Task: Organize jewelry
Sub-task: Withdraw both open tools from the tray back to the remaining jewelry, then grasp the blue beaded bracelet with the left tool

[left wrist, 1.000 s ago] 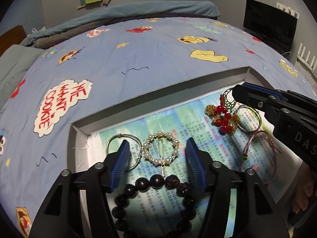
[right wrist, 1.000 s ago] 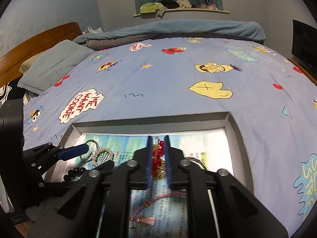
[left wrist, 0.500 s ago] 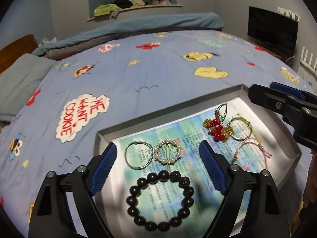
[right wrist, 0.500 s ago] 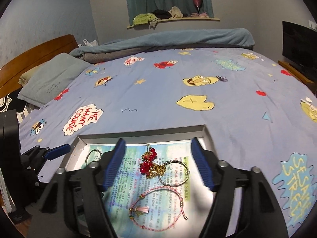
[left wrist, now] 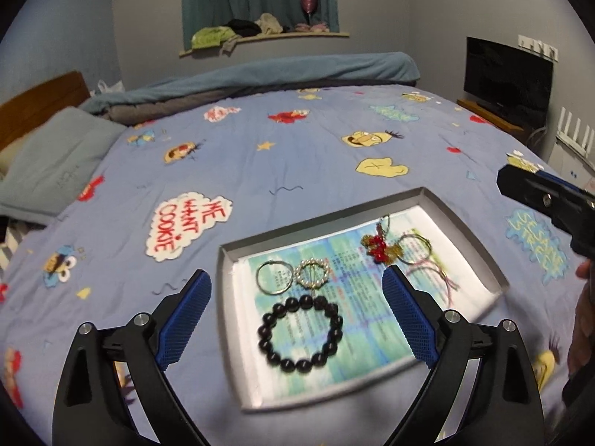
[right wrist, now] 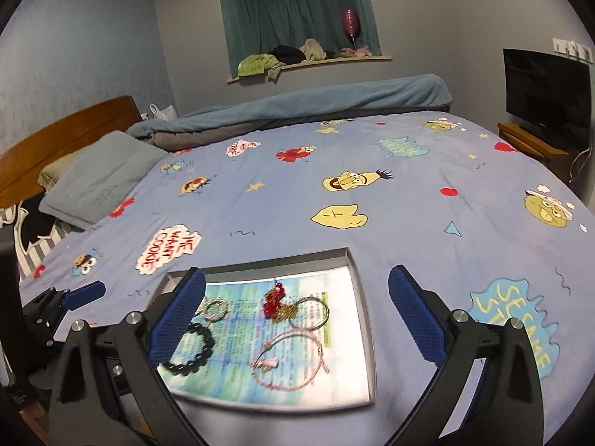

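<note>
Tray (left wrist: 461,223) on the bedspread (left wrist: 297,156) holds all pieces. My left tongs (left wrist: 297,319) and right tongs (right wrist: 297,319), jaws just opened wide, hold nothing. Black bead bracelet (left wrist: 299,332): probably heavy, slippery; pinch across the beads. Pink cord bracelet (right wrist: 288,362): limp, light.

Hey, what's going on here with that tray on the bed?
A person is sorting jewelry with a handheld gripper in each hand. The left gripper and right gripper are both open and hold nothing; their jaws have just been opening. In the grey tray on the bed lie a dark bead bracelet, a pearl ring clip, a silver hoop, a red and gold charm and a pink cord bracelet.
</note>
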The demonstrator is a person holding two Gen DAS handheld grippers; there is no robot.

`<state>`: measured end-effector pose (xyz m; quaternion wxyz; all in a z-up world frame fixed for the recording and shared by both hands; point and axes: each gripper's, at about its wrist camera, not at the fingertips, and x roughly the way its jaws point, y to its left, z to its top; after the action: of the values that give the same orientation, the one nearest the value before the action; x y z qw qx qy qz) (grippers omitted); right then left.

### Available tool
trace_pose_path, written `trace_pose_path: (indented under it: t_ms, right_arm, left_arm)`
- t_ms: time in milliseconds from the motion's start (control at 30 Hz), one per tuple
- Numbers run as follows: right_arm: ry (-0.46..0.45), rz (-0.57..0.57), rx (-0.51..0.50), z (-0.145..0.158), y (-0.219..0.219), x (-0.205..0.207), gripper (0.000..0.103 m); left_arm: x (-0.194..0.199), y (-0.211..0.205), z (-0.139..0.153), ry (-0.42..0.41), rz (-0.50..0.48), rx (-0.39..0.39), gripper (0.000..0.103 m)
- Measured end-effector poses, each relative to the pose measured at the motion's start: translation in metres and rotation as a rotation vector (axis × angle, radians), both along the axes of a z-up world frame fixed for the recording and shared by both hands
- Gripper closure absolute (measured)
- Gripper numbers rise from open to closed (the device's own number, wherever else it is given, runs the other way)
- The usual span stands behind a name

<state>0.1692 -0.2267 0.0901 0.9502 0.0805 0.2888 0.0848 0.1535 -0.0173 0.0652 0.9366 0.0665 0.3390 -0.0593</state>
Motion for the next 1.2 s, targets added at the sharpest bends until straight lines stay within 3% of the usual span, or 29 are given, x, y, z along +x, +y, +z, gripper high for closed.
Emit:
trace_pose_path:
  t_ms: [233, 500, 800, 933, 1200]
  right_arm:
    - [-0.016, 0.021, -0.074, 0.013, 0.000, -0.052, 0.006]
    - [-0.010, 0.057, -0.147, 0.002, 0.003, -0.108, 0.006]
    - [0.034, 0.080, -0.124, -0.031, 0.006, -0.144, 0.006]
    - [0.059, 0.072, -0.108, -0.050, 0.002, -0.156, 0.006]
    - [0.048, 0.097, -0.140, -0.083, 0.010, -0.163, 0.006]
  left_arm:
    - [-0.057, 0.020, 0.022, -0.042, -0.009, -0.003, 0.010]
    - [-0.112, 0.042, 0.018, -0.044, -0.006, -0.019, 0.009]
    - [-0.146, 0.060, -0.021, -0.007, 0.042, -0.011, 0.009]
    - [-0.151, 0.059, -0.038, 0.010, -0.005, -0.050, 0.008]
    - [-0.143, 0.045, -0.078, 0.090, -0.074, -0.018, 0.009]
